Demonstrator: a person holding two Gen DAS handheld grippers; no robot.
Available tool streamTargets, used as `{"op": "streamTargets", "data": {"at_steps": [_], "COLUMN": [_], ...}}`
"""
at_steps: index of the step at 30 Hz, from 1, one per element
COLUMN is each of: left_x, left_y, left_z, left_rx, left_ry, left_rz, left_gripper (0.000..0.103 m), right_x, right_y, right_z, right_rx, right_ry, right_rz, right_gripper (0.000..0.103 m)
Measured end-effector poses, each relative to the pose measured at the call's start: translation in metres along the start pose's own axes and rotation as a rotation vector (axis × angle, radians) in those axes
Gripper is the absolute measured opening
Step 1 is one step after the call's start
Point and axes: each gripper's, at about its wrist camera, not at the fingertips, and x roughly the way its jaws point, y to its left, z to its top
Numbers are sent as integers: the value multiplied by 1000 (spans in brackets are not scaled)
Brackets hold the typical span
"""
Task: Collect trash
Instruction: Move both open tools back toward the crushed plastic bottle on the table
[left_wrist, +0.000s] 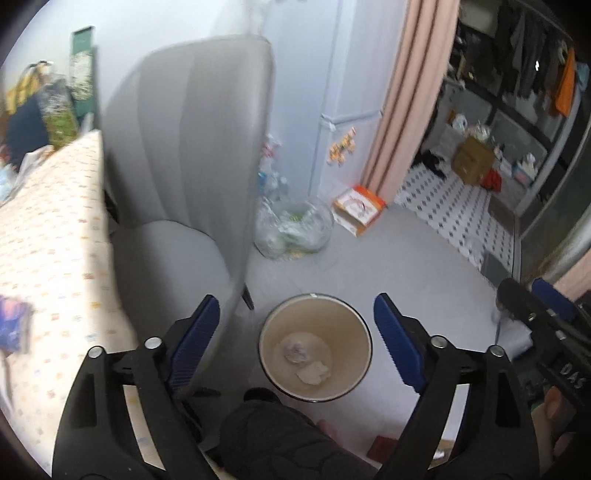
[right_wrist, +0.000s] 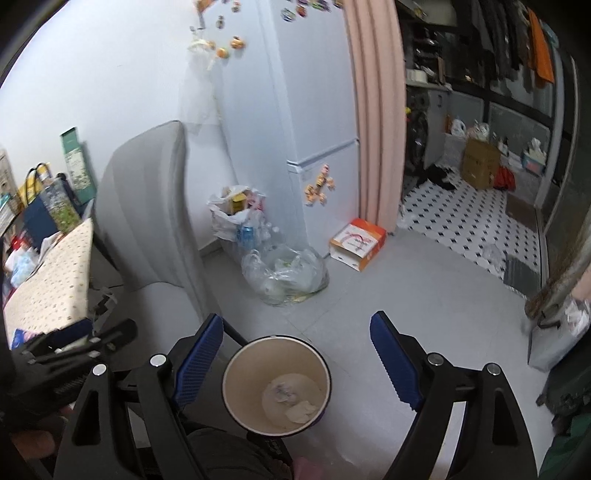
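Right wrist view. The right claw (right_wrist: 297, 354), black-framed with blue ribbed pads (right_wrist: 393, 360), stands spread wide with nothing between its fingers. Below the gap sits a round beige waste bin with a dark rim (right_wrist: 240, 384) on the grey floor (right_wrist: 406, 295); crumpled white paper scraps (right_wrist: 291, 400) lie at its bottom. At the left edge, the other black claw (right_wrist: 70, 350) is partly visible. Beside it stands a grey upholstered chair (right_wrist: 147, 206), next to a surface covered with a dotted cream cloth (right_wrist: 51, 280). Farther back, a clear plastic bag of rubbish (right_wrist: 284, 273) rests near a white refrigerator (right_wrist: 310, 110) and an orange-and-white cardboard box (right_wrist: 356, 242).
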Motion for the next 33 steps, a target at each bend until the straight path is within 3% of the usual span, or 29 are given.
{"op": "streamTargets", "data": {"at_steps": [10, 21, 33], "left_x": [-94, -155, -203], "left_y": [58, 107, 164], "left_z": [-11, -38, -71], "left_rx": [-97, -173, -263], "left_ry": [-190, -286, -343], "left_rz": [117, 229, 363], "left_gripper": [93, 97, 97], "right_x": [-44, -80, -108], "right_y": [63, 115, 183], "right_z": [-4, -10, -21], "right_rx": [-123, -218, -296], "right_ry": [-71, -107, -120], "right_rz": [91, 162, 281], "right_gripper": [89, 95, 95]}}
